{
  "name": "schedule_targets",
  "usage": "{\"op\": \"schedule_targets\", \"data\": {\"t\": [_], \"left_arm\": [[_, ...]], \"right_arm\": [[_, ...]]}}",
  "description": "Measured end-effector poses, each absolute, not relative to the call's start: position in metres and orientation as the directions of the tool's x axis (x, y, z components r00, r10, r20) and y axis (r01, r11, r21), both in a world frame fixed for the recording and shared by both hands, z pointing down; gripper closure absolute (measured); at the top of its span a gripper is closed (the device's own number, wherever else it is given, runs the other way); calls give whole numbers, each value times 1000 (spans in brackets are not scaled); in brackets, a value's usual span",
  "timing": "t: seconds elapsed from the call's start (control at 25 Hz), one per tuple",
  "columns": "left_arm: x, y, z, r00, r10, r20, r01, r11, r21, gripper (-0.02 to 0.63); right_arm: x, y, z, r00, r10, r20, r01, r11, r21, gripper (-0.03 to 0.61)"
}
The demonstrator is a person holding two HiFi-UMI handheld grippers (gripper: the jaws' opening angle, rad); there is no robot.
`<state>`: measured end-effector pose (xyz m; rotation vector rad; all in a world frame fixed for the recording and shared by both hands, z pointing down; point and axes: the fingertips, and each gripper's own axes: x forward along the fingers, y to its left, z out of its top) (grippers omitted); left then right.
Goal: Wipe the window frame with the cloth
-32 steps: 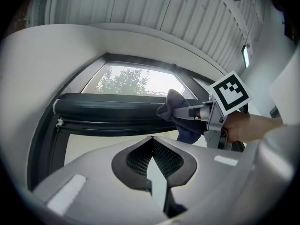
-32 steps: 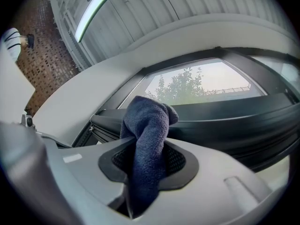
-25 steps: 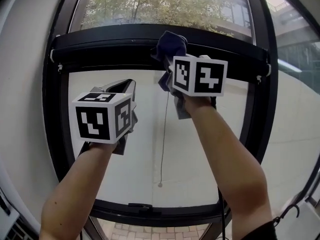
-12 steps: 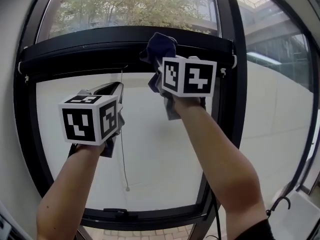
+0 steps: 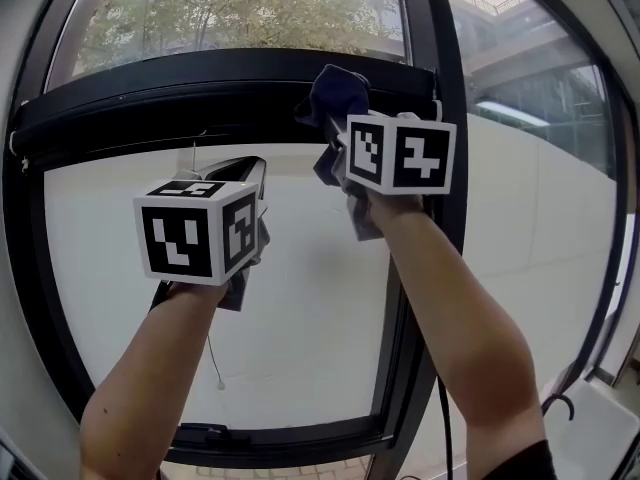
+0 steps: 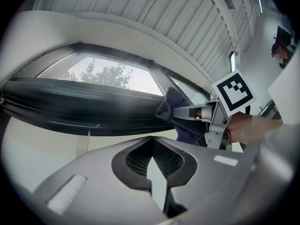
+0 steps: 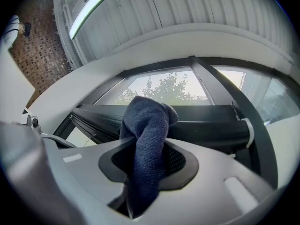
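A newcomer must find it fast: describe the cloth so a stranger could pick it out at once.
Look at the big black-framed window, then the black bar running across its upper part. In front of that bar, the right claw grips the cloth: a dark blue, soft, bunched rag, the only fabric there, while the left claw holds nothing.

Black roller-blind housing [image 5: 150,98] spans the top. White shade [image 5: 100,268] is drawn down below it, with a thin pull cord [image 5: 217,358] hanging in front. Trees [image 5: 250,13] outside. Slatted ceiling [image 6: 187,22] overhead, light strip [image 7: 89,8] lit.
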<state>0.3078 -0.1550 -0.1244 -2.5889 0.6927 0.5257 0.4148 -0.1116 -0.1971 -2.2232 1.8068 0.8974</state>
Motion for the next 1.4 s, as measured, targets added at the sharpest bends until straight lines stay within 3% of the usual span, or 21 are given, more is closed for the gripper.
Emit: {"op": "schedule_targets", "data": {"t": [1.0,1.4], "left_arm": [[414,-94,-130,852,-268,-450,-432,-845,-316,620],[439,-64,-131,875,-195,-444,-369,-862,-349,620]], "right_arm": [[551,-28,-190,293,-800,-523,-895,-423,145,457],[541,-8,-184,272,-807,-523,-874,-435,217,457]]}}
